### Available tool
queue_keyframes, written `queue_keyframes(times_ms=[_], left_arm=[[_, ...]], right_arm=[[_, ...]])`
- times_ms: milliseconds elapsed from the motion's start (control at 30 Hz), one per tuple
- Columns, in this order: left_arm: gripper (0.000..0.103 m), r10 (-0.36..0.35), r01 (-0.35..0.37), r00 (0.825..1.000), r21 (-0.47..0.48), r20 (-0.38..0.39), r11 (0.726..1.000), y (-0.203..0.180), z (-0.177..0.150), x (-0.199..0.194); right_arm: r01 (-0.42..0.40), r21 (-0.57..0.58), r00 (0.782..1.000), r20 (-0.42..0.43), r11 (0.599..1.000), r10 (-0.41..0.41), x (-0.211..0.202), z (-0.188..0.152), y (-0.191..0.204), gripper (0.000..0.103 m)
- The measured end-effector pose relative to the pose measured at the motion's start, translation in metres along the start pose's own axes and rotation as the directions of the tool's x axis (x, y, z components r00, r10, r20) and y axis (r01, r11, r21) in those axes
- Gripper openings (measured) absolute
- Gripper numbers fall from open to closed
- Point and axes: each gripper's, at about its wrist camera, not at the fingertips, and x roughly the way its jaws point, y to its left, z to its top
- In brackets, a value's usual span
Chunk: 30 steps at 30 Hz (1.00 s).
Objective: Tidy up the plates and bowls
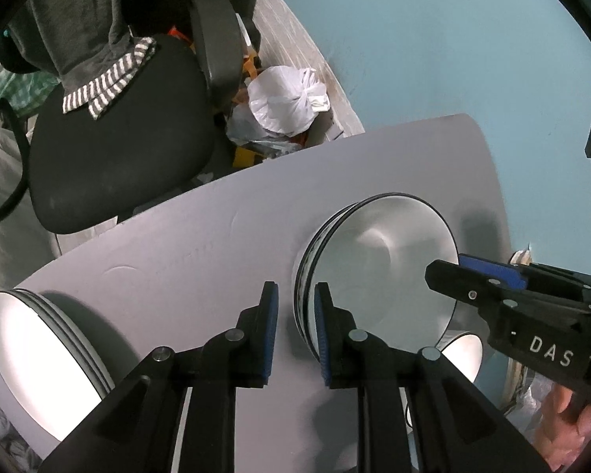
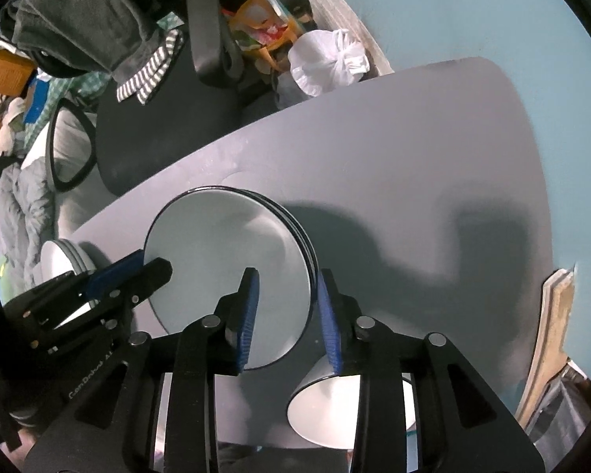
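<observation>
A stack of white plates with black rims lies on the grey table. My left gripper points down at its left rim, which sits in the narrow gap between the pads without being pressed. My right gripper stands over the opposite rim, jaws apart, one pad above the top plate and one outside the stack. A second plate stack lies further left. A white bowl sits near the table's front edge.
A black office chair draped with clothes stands beyond the table's far edge. A white plastic bag and clutter lie on the floor. A hand holds the right gripper.
</observation>
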Motion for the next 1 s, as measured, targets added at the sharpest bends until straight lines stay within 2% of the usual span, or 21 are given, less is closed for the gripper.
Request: queue_keyframes(times_ms=[167,200,233,300,400,533,800,1000], left_arm=[[0.018,-0.001,0.001,1.000,-0.001,0.026,1.000,-0.001,-0.003,-0.013],[0.019,0.001,-0.001,0.999,-0.001,0.036,1.000,-0.002,-0.004,-0.017],[0.024,0.003,-0.003,0.999,0.001,0.047,1.000,-0.002,-0.005,-0.021],[0.031,0.008,-0.009,0.997,0.009,0.076,1.000,-0.004,-0.009,-0.031],[0.037,-0.001,-0.001,0.994,0.018,0.106,1.000,-0.008,-0.014,-0.045],[0.049,-0.012,0.009,0.988,0.022,0.152,1.000,-0.013,-0.020,-0.067],[0.057,0.011,-0.034,0.972,0.093,0.235,0.995,-0.026,-0.038,-0.104],[0.064,-0.022,-0.004,0.962,0.093,0.271,0.996,-0.030,-0.051,-0.127]], right_arm=[[0.034,-0.014,0.999,0.032,0.999,-0.034,-0.010,-0.004,0.001,0.031],[0.042,-0.019,0.998,0.044,0.999,-0.041,-0.013,-0.006,0.002,0.035],[0.049,-0.025,0.997,0.056,0.998,-0.048,-0.016,-0.007,0.003,0.040],[0.070,-0.036,0.994,0.088,0.997,-0.066,-0.024,-0.010,0.005,0.044],[0.090,-0.055,0.988,0.127,0.994,-0.083,-0.037,-0.015,0.008,0.051],[0.111,-0.069,0.979,0.178,0.991,-0.097,-0.054,-0.021,0.011,0.051],[0.123,-0.074,0.959,0.265,0.990,-0.100,-0.089,-0.038,0.018,0.052],[0.108,-0.062,0.948,0.307,0.992,-0.084,-0.110,-0.051,0.021,0.052]])
